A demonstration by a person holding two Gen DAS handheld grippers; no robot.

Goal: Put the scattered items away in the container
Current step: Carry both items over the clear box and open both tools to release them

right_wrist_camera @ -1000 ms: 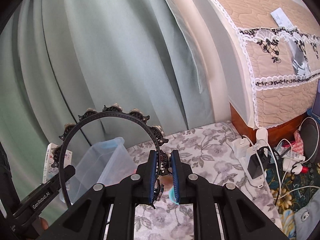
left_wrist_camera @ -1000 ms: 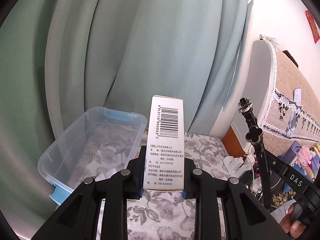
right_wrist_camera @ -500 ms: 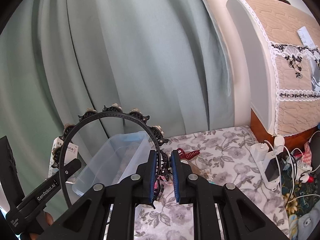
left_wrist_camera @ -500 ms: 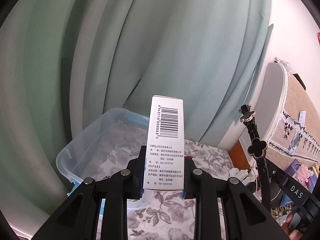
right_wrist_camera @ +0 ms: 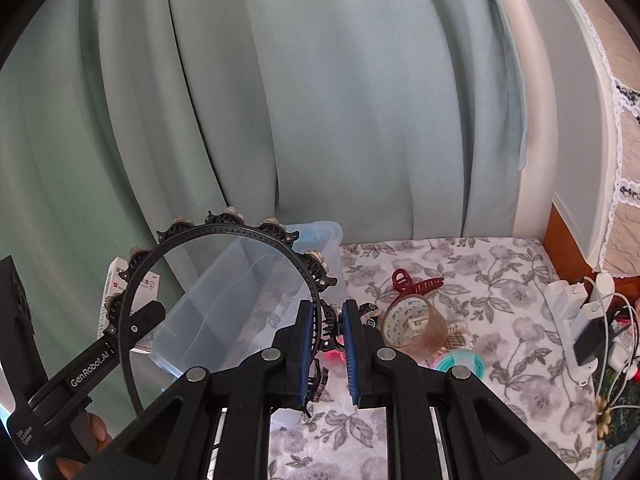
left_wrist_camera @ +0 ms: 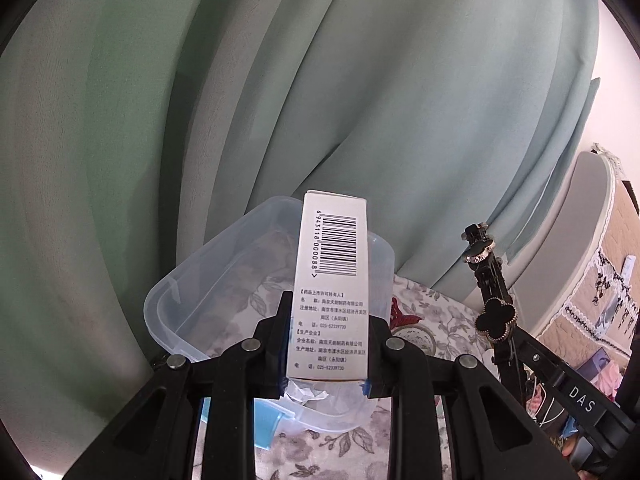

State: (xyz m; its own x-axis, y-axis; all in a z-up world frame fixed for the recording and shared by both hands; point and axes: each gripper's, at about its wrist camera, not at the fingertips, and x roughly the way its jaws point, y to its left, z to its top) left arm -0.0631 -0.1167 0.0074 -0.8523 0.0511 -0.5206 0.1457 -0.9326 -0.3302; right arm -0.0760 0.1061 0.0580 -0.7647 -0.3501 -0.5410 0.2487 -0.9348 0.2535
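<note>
**Both claws loaded, lining up over the bin**

So I'm at the carry-and-drop step right now. My left gripper [left_wrist_camera: 326, 344] is clamped on a white medicine box [left_wrist_camera: 332, 288], standing upright between the pads with the barcode facing me. My right gripper [right_wrist_camera: 326, 344] is nearly closed, pinching a black headband [right_wrist_camera: 224, 280] by one end, so the hoop sticks out up and to the left.

The clear plastic container [left_wrist_camera: 176, 312] sits on the floral cloth [right_wrist_camera: 480, 280] against the green curtain [left_wrist_camera: 360, 100], directly behind the box in the left view, and looks empty as far as I can tell. Still loose on the cloth: a red hair claw [right_wrist_camera: 416, 282], a tape roll [right_wrist_camera: 412, 322] and something teal [right_wrist_camera: 460, 362] beside it.

Next, I reckon, get the box past the near rim, tip it down and let go low. The headband is the awkward one; that hoop could catch the rim, so I'd angle it in lengthwise.
</note>
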